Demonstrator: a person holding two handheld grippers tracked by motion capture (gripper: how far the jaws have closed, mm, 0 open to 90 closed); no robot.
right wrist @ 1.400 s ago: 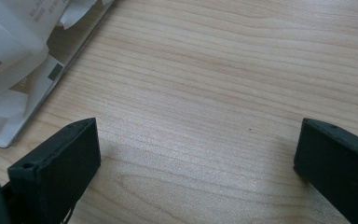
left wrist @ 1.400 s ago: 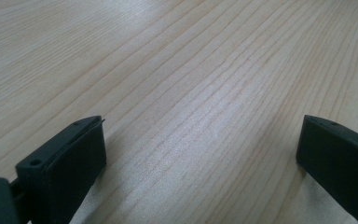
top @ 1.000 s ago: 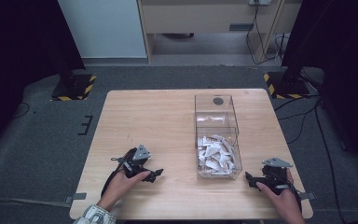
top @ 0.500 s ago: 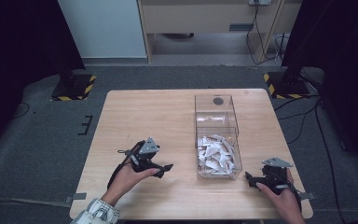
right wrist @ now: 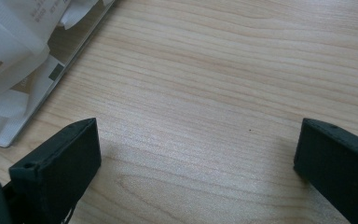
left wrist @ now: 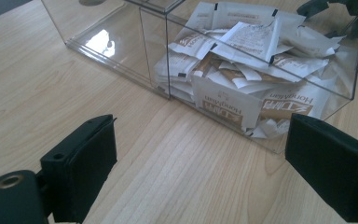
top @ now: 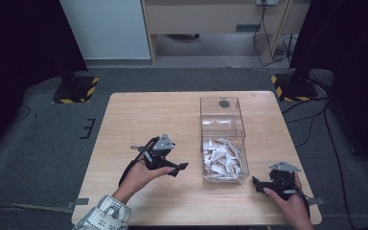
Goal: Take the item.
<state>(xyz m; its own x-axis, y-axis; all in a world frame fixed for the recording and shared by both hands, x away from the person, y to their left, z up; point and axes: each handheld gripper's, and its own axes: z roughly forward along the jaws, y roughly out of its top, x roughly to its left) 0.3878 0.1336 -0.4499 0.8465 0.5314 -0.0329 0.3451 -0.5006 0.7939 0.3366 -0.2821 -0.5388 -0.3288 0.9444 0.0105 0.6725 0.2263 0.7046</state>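
Observation:
A clear plastic box (top: 223,139) with two compartments stands right of the table's middle. Its near compartment holds a heap of white-and-brown sachets (top: 220,159); its far compartment holds none, with a dark disc (top: 224,103) at its far end. My left gripper (top: 181,167), held in a hand, hovers just left of the box and points at it, open. In the left gripper view the open gripper (left wrist: 200,135) frames the sachets (left wrist: 242,70) behind the clear wall. My right gripper (top: 256,181) rests right of the box's near corner, open over bare wood (right wrist: 198,130).
The wooden table (top: 143,120) has free room at the left and back. Its front edge runs close under both hands. Black stands with yellow-striped feet (top: 74,88) sit on the grey floor beyond the table. The other gripper (left wrist: 340,14) shows past the box in the left gripper view.
My left gripper has risen and moved right, closer to the box's near compartment. The right gripper has stayed put.

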